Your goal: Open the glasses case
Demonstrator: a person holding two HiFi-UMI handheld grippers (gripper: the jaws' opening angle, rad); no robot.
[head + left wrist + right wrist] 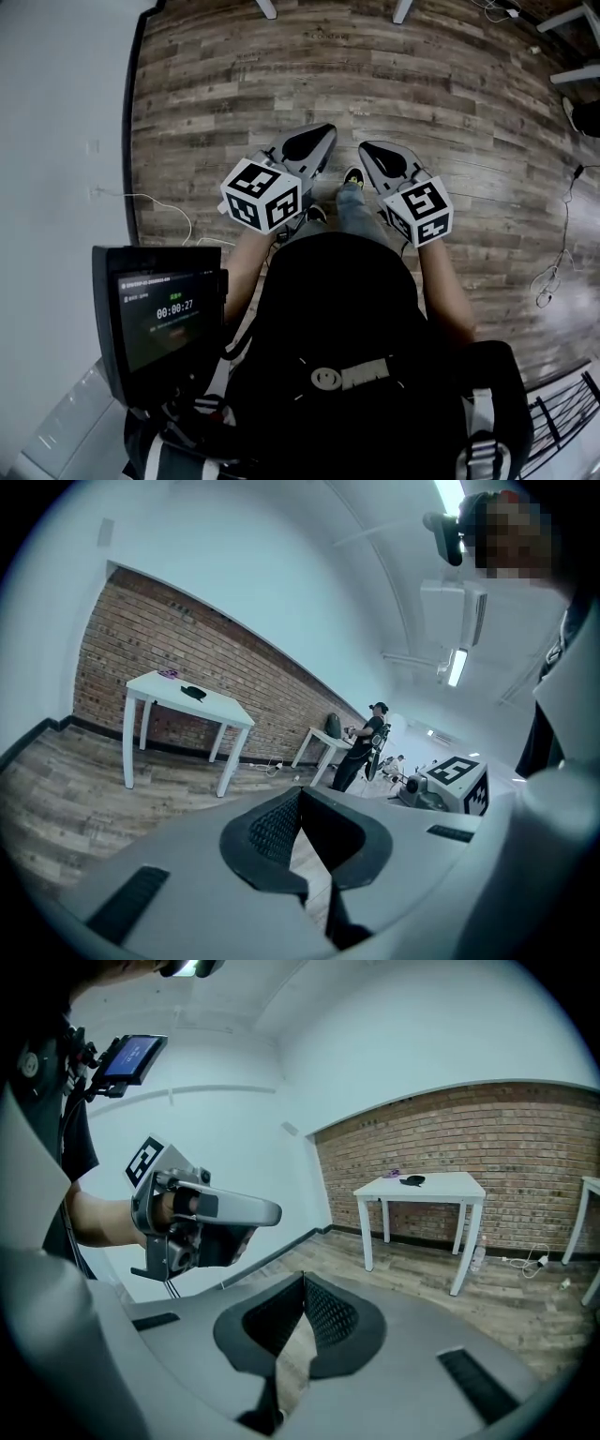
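A small dark object that may be the glasses case [193,693] lies on a white table [211,708] far off by the brick wall, and shows again as a dark object [412,1180] on the table [441,1188] in the right gripper view. My left gripper [314,141] and right gripper [378,155] are held side by side over the wooden floor. The left gripper's jaws [300,797] are shut with nothing between them. The right gripper [302,1283] is shut and empty too. Both are far from the table.
A purple item [169,674] lies beside the dark object. A second white table [323,745] stands further along the brick wall, with another person [364,747] at it. Cables [553,267] lie on the floor. A screen [159,317] sits at my left and a wire rack [562,412] at my right.
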